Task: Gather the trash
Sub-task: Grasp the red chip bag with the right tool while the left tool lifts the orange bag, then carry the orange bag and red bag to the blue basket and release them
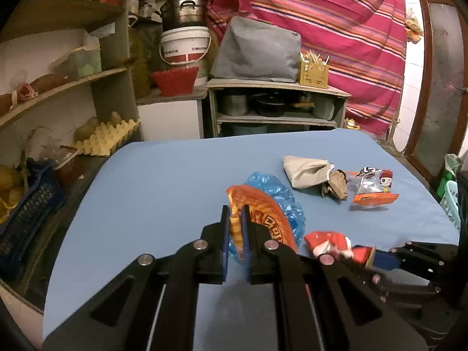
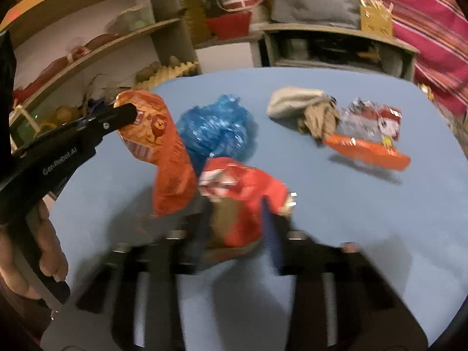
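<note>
My left gripper (image 1: 235, 209) is shut on the top edge of an orange snack bag (image 1: 263, 219) and holds it upright above the blue table (image 1: 163, 181); it also shows in the right wrist view (image 2: 166, 158). My right gripper (image 2: 238, 219) holds a red wrapper (image 2: 239, 193) between its fingers, blurred by motion; the red wrapper also shows in the left wrist view (image 1: 327, 242). A crumpled blue plastic bag (image 2: 216, 128) lies behind both. Farther right lie a beige pouch (image 1: 304, 171), brown crumpled paper (image 1: 336, 187) and a silver-orange cartoon snack packet (image 1: 374, 187).
Shelves with an egg tray (image 1: 105, 137) and a blue crate (image 1: 26, 213) stand to the left. A low cabinet with pots (image 1: 275, 102) stands behind the table. A striped pink cloth (image 1: 336, 29) hangs at the back. A green basket (image 1: 452, 201) stands at the right.
</note>
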